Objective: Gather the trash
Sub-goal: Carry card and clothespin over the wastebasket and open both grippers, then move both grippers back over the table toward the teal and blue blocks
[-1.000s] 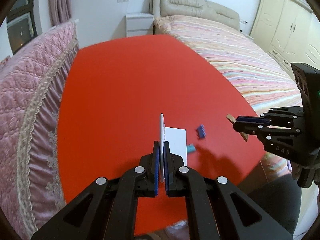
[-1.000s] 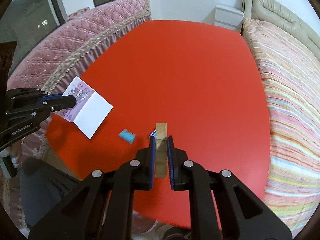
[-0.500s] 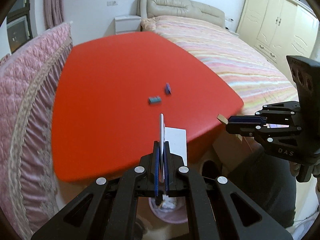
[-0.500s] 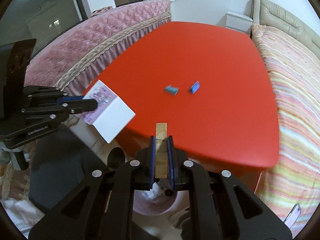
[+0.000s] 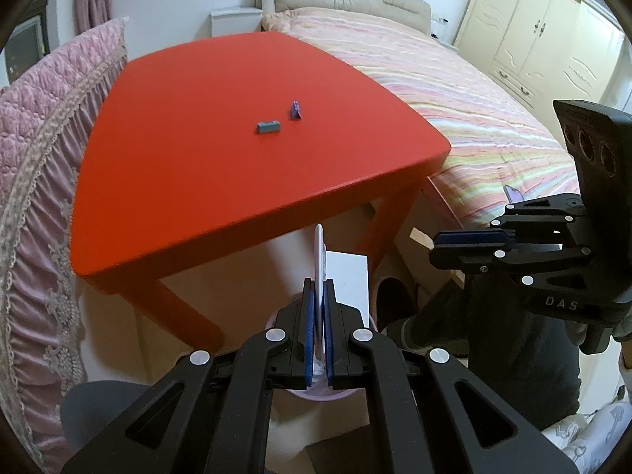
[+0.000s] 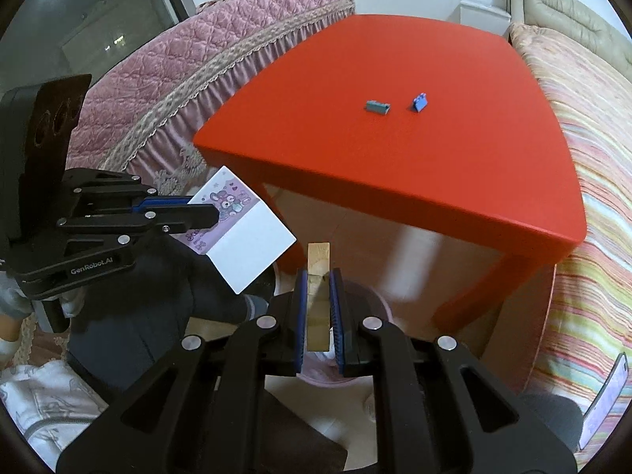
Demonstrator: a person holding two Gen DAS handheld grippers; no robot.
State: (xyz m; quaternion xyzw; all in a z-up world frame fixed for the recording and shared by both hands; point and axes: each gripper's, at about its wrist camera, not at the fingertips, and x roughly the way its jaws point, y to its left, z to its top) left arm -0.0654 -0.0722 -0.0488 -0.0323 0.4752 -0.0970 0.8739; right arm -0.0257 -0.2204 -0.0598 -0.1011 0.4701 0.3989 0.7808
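Both loads carried off the near edge of the red desk [image 6: 395, 150] and hanging over the floor. Left hand-held gripper [image 5: 319, 316] pinching a folded paper card [image 6: 245, 237] by its printed end, held edge-on in its own view, with the white half jutting forward and to the right. Right hand-held gripper [image 6: 318, 304] clamped on a small wooden block [image 6: 318, 276], long axis running straight out along the fingers, tip pointing forward and down. Directly beneath both, a pale pink bin [image 6: 367, 300], seen only as a curved rim behind the fingers, so probably the trash container, though too much is hidden to be sure. The relation that matters: bin below and slightly ahead of the block, closer under the right hand-held gripper than under the left, whose card projects sideways and may overhang the rim rather than clear it. Judged next: letting go over the opening, block first since it already points into it, card needing a tilt of its white end downward so it slides in rather than catching on the rim. Left behind on the desk, well apart from either hand: a teal brick [image 6: 377, 107] and a blue brick [image 6: 419, 102], near each other but not touching, lying ahead, across the desk's near edge.
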